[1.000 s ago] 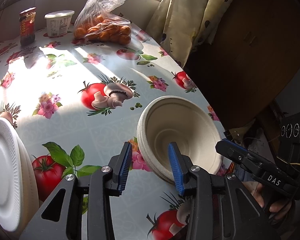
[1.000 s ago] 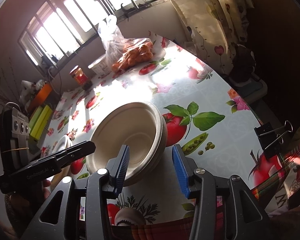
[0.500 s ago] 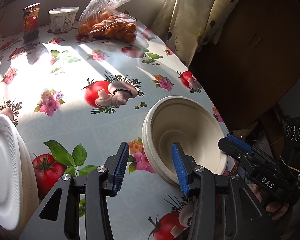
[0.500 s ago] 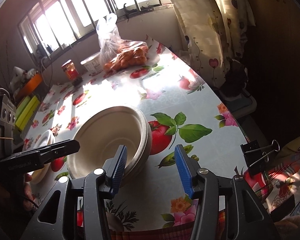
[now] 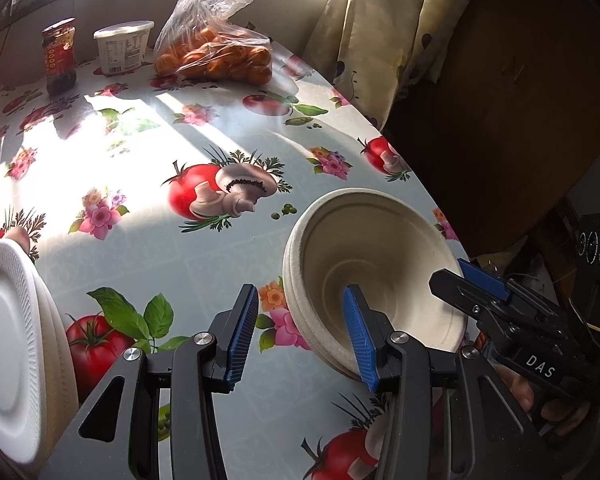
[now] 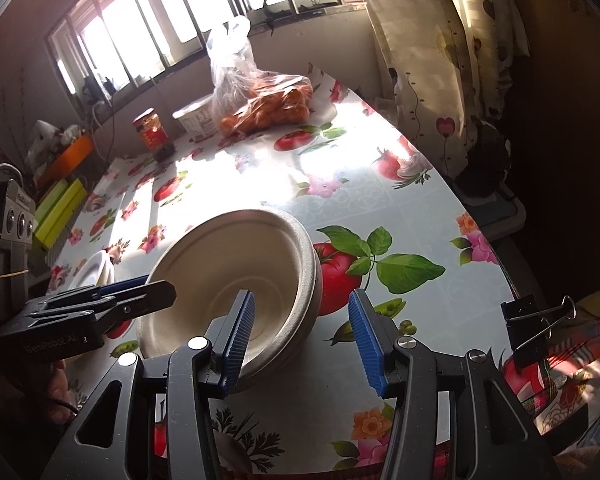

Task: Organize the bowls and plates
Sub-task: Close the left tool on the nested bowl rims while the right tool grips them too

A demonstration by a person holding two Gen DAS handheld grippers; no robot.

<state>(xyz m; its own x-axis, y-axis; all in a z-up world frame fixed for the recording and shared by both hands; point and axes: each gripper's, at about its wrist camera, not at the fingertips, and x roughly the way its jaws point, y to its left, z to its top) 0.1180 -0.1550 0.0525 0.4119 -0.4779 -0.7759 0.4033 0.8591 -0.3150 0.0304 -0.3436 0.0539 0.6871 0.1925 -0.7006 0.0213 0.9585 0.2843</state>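
Sunlit table: our grippers, left and right, gape astride stacked bowls, lower right; seemingly near the edge, a nudge could tip them.

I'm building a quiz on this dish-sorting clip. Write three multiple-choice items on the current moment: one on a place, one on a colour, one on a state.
1. Where do the white foam plates lie relative to the stacked beige bowls in the left wrist view?
A. left
B. right
C. inside them

2. What colour are the pads of the left gripper?
A. red
B. blue
C. green

3. How is the right gripper set?
A. shut on a bowl
B. shut, empty
C. open, one finger over the bowl

Key: 1 A, plates at the frame's left edge; 2 B, ribbed pads look blue; 3 C, jaws are wide apart astride the rim.
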